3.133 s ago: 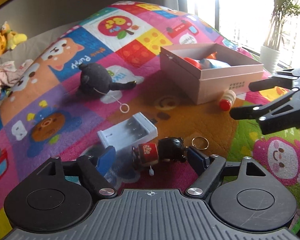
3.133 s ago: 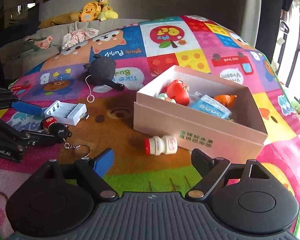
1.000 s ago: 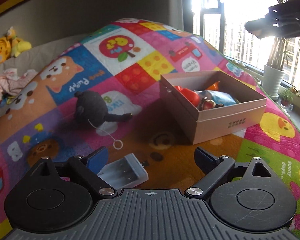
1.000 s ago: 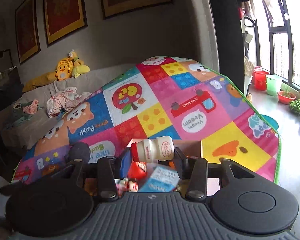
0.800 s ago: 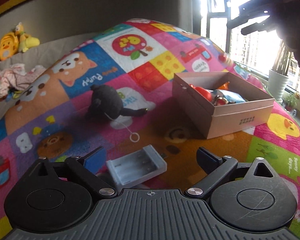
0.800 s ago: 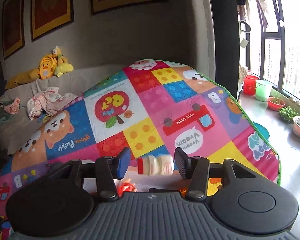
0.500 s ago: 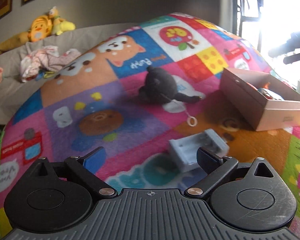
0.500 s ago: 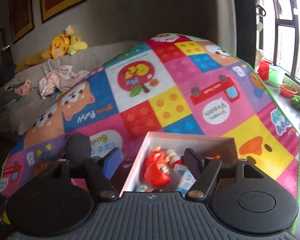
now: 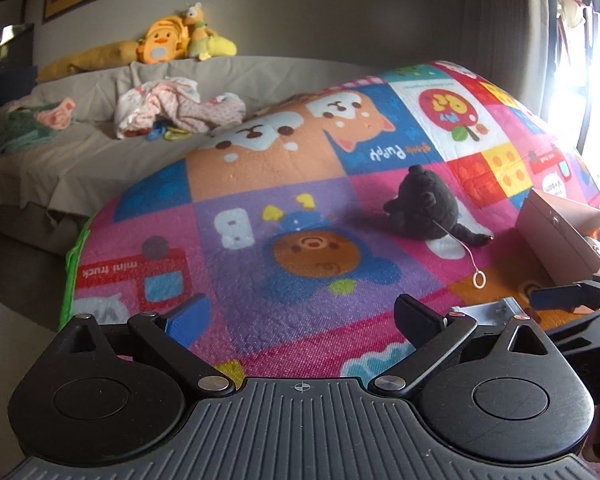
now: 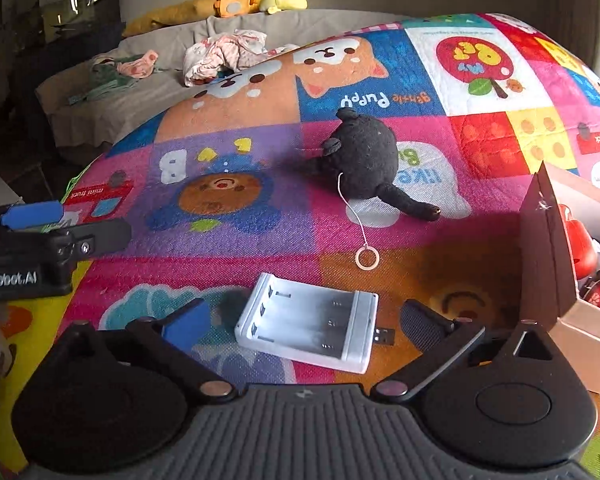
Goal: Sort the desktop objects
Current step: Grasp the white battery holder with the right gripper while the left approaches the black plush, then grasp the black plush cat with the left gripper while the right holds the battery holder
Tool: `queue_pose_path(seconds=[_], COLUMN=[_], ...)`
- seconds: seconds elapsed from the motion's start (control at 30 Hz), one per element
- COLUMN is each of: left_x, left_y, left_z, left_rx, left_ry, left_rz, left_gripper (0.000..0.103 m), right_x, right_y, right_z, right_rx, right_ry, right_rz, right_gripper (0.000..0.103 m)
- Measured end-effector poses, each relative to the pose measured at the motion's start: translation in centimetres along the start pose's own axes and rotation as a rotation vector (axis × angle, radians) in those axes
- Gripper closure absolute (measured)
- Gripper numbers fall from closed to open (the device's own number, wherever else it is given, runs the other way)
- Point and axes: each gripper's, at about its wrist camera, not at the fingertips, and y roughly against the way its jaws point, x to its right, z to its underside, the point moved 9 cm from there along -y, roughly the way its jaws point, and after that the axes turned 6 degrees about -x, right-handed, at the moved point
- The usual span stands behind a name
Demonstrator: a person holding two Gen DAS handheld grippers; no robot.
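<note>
here 1 battery case [image 10: 309, 322], 1 black plush [image 10: 364, 160]; both tongs [image 10: 300, 320] [image 9: 300, 316] wide apart, empty.

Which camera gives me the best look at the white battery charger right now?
Right wrist: the white battery charger lies whole, empty slots up, just ahead of the open jaws. Left wrist shows only a corner behind its own finger.

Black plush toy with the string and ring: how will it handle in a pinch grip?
The black plush toy looks soft and rounded, so it probably squashes between the pads and weighs little. Its tail and its string with a ring lie loose on the mat, so they would likely dangle and could snag.
</note>
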Motion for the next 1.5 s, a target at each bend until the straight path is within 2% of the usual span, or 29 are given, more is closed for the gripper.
queue_pose_path(seconds=[0.03,0.07,0.1,0.23,0.37,0.47,0.6,0.7,0.77,0.87,1.0,1.13,1.23,1.3,1.37,1.5], left_x=[0.3,0.6,0.9,2.1,3.4,4.9,8.4,11.9,13.8,15.9,16.9,17.1,16.9,16.7,16.9,18.8], left_y=[-0.1,-0.1,-0.2,-0.3,-0.4,-1.1,-2.7,-5.1,-7.1,-10.7,-14.8,-16.8,-16.9,-15.9,-13.9,-6.5], left_z=[0.0,0.0,0.1,0.1,-0.1,-0.8,-2.6,-4.5,-5.9,-7.9,-8.8,-8.3,-8.1,-7.9,-7.2,-4.4], left_rx=[-0.001,-0.001,-0.001,-0.007,-0.014,-0.014,0.01,0.024,0.032,0.031,-0.023,-0.061,-0.062,-0.068,-0.081,-0.118], left_ry=[-0.007,-0.013,-0.019,-0.04,-0.071,-0.1,-0.169,-0.255,-0.288,-0.32,-0.34,-0.374,-0.392,-0.393,-0.379,-0.358], left_rz=[0.007,0.011,0.016,0.028,0.042,0.061,0.078,0.084,0.057,-0.004,-0.073,-0.109,-0.125,-0.102,-0.037,0.221], left_gripper=[0.002,0.002,0.002,0.002,0.002,0.002,0.002,0.002,0.002,0.002,0.003,0.021,0.029,0.031,0.032,0.032], right_x=[0.1,0.2,0.3,1.8,4.3,7.8,13.3,16.5,18.1,19.4,19.8,20.3,20.8,21.1,21.3,21.8], right_y=[-0.4,-0.6,-0.7,0.6,4.5,7.6,11.0,12.3,12.5,12.6,12.8,12.9,12.5,12.4,12.4,12.5], right_z=[0.0,0.0,0.2,1.6,4.3,6.6,9.6,11.2,12.0,12.8,13.1,13.3,13.5,13.6,13.7,13.9], right_rx=[-0.012,-0.023,-0.033,-0.032,-0.011,0.018,0.044,0.068,0.075,0.107,0.168,0.189,0.171,0.169,0.174,0.187], right_ry=[0.003,0.009,0.015,0.032,0.063,0.047,-0.052,-0.114,-0.161,-0.257,-0.304,-0.348,-0.396,-0.42,-0.435,-0.471], right_rz=[-0.001,0.005,0.009,0.016,0.035,0.119,0.268,0.351,0.385,0.365,0.349,0.321,0.298,0.29,0.284,0.28], right_gripper=[0.005,0.015,0.02,0.022,0.022,0.022,0.022,0.022,0.021,0.011,0.003,0.0,0.0,0.0,0.0,0.0])
